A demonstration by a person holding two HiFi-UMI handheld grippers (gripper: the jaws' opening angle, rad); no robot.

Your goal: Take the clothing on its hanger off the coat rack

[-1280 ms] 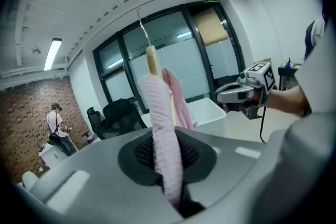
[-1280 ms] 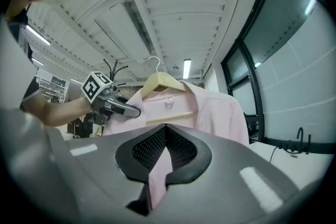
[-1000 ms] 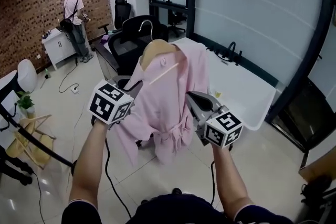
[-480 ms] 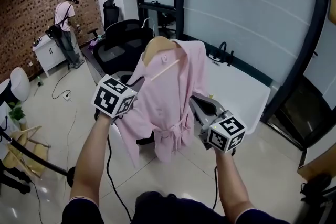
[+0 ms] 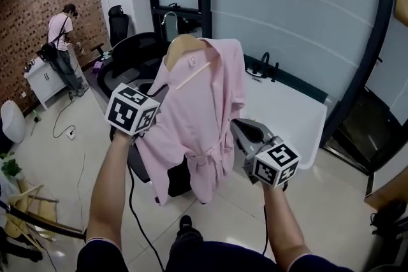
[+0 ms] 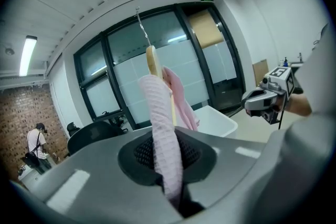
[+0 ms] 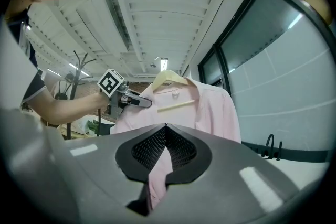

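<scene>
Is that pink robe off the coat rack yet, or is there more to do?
Looks done: the hook of the wooden hanger hangs on nothing, free in the air. In hand: the left gripper and right gripper are both shut on the pink robe, holding it up. Left: probably only setting it down somewhere.

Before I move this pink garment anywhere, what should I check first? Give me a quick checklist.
1. Left gripper shut on the pink garment: ok.
2. Right gripper shut on the fabric too: ok.
3. Wooden hanger seated in the shoulders: ok.
4. Hanger hook free, hung on nothing: ok.
5. Hem clear of the office chair below: cannot tell.
</scene>
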